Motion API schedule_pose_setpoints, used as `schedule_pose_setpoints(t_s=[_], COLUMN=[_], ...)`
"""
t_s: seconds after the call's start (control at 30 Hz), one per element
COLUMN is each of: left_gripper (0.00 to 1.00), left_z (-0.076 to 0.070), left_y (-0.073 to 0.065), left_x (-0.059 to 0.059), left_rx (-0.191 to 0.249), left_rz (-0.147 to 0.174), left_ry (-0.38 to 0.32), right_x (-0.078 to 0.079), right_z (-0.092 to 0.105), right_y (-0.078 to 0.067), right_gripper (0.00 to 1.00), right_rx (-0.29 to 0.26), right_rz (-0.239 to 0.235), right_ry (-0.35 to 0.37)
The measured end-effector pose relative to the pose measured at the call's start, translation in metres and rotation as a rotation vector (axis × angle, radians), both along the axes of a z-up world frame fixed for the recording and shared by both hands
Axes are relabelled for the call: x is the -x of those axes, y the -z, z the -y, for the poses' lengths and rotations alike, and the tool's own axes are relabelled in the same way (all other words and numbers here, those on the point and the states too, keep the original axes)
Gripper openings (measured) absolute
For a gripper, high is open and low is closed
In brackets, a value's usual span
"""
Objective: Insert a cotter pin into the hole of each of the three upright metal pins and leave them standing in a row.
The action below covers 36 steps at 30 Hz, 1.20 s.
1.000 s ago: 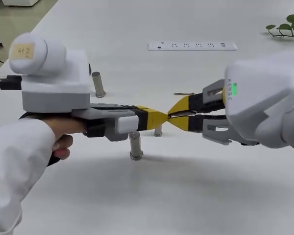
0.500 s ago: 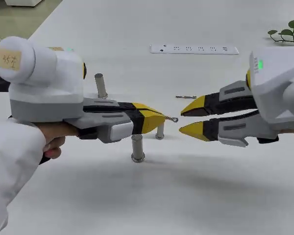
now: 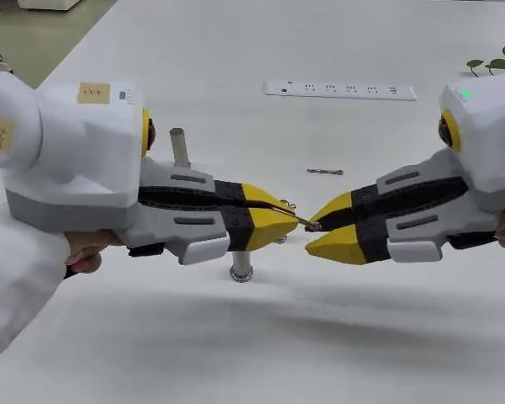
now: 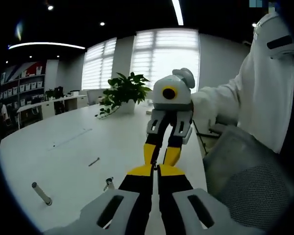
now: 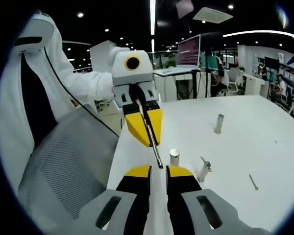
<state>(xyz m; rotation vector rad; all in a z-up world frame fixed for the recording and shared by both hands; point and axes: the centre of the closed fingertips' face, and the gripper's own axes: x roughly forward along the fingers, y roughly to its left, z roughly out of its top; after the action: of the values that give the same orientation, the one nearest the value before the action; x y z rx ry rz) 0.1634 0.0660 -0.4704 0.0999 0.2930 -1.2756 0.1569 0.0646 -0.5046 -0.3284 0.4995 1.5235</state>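
Observation:
My left gripper (image 3: 293,220) is shut on a thin cotter pin (image 3: 300,218), which sticks out of its tips toward the right. My right gripper (image 3: 313,234) faces it tip to tip. It is open, and its yellow jaws straddle the pin's free end without closing on it. In the right gripper view the cotter pin (image 5: 152,137) runs from the left gripper (image 5: 144,142) down between my right gripper's (image 5: 158,169) tips. Three upright metal pins stand on the table: one at the back (image 3: 180,147), one in front (image 3: 241,265) under the left gripper, one (image 5: 205,170) mostly hidden behind the jaws.
A loose cotter pin (image 3: 325,172) lies on the white table (image 3: 261,337) behind the grippers. A white power strip (image 3: 339,89) lies further back, and plant leaves (image 3: 501,61) show at the far right. A person in white sits behind the grippers (image 5: 34,98).
My right gripper opened and drew back to the right. It has now returned, open, around the pin's end. My left gripper kept hold of the cotter pin throughout.

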Motion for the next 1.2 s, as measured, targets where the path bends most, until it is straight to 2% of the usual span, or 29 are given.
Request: schedule_pose_setpoints(t_s=[0.13,0.33,0.9,0.93,1.0,1.07,1.13,1.2], left_gripper=[0.00,0.00,0.00,0.00,0.00,0.00,0.00,0.00], left_z=[0.005,0.005,0.004,0.003,0.003,0.001,0.000,-0.002], left_y=[-0.002,-0.002,0.014,0.014,0.014,0.013,0.012,0.013], left_x=[0.008,0.011,0.018,0.018,0.019,0.019,0.019,0.016], left_rx=[-0.009,-0.014,-0.063,-0.063,-0.052,-0.047,-0.033,-0.031], left_rz=[0.010,0.009,-0.025,-0.023,-0.051,-0.040,-0.063,-0.058], left_ry=[0.033,0.049,0.075,0.077,0.075,0.075,0.067,0.054], right_x=[0.008,0.010,0.021,0.020,0.022,0.023,0.023,0.020], right_z=[-0.004,-0.004,-0.002,-0.001,-0.002,-0.002,-0.003,-0.004], right_y=[-0.001,-0.003,-0.007,-0.007,-0.007,-0.009,-0.009,-0.010], right_gripper=[0.06,0.02,0.00,0.00,0.00,0.00,0.00,0.00], right_rx=[-0.009,-0.019,-0.001,-0.001,0.005,0.007,0.008,0.005], right_rz=[-0.008,-0.015,-0.024,-0.027,-0.034,-0.005,-0.007,0.010], right_ry=[-0.025,-0.021,-0.035,-0.037,-0.039,-0.049,-0.051,-0.048])
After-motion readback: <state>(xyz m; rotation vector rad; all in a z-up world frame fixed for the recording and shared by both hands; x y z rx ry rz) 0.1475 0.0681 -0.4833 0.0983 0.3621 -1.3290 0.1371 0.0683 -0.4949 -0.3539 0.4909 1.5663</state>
